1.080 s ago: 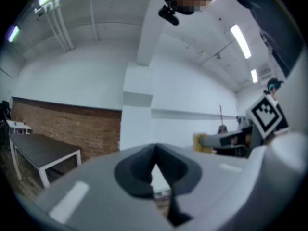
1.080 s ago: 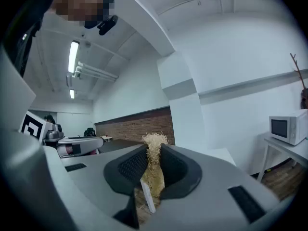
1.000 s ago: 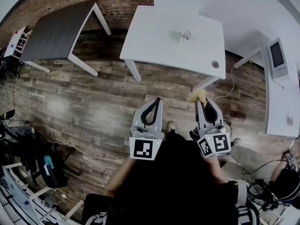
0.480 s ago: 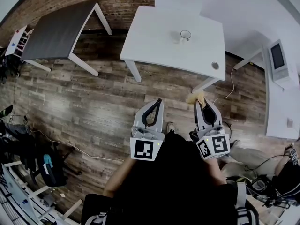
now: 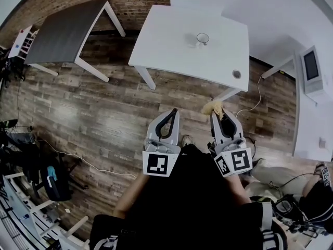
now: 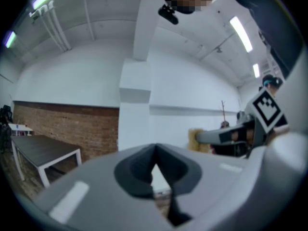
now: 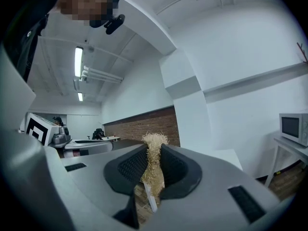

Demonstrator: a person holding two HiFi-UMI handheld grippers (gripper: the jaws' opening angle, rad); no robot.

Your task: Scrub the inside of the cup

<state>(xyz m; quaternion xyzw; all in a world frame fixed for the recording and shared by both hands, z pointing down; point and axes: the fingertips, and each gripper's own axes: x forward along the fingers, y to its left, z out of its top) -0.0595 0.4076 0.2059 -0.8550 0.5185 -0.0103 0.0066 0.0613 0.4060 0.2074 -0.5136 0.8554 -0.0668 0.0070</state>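
Note:
A small clear cup [image 5: 202, 38] stands on the white table [image 5: 171, 40], far ahead of both grippers. My right gripper [image 5: 216, 113] is held over the wooden floor, shut on a straw-coloured fibre scrubber [image 5: 212, 107]. In the right gripper view the scrubber [image 7: 154, 162] sticks up between the ribbed pads [image 7: 129, 166] of that gripper [image 7: 154, 150]. My left gripper [image 5: 173, 111] is beside it at the same height. In its own view this gripper [image 6: 155, 150] has its jaws shut with nothing between them. The scrubber [image 6: 195, 139] also shows in that view at the right.
A dark grey table [image 5: 67, 33] stands at the back left before a brick wall. A microwave [image 5: 312, 64] sits on a white counter at the right. A round black disc [image 5: 237, 74] lies near the white table's right corner. Cables and bags lie on the floor at left.
Both grippers have drifted slightly left and forward in the head view, the right one still carrying the scrubber. Neither grip has changed.

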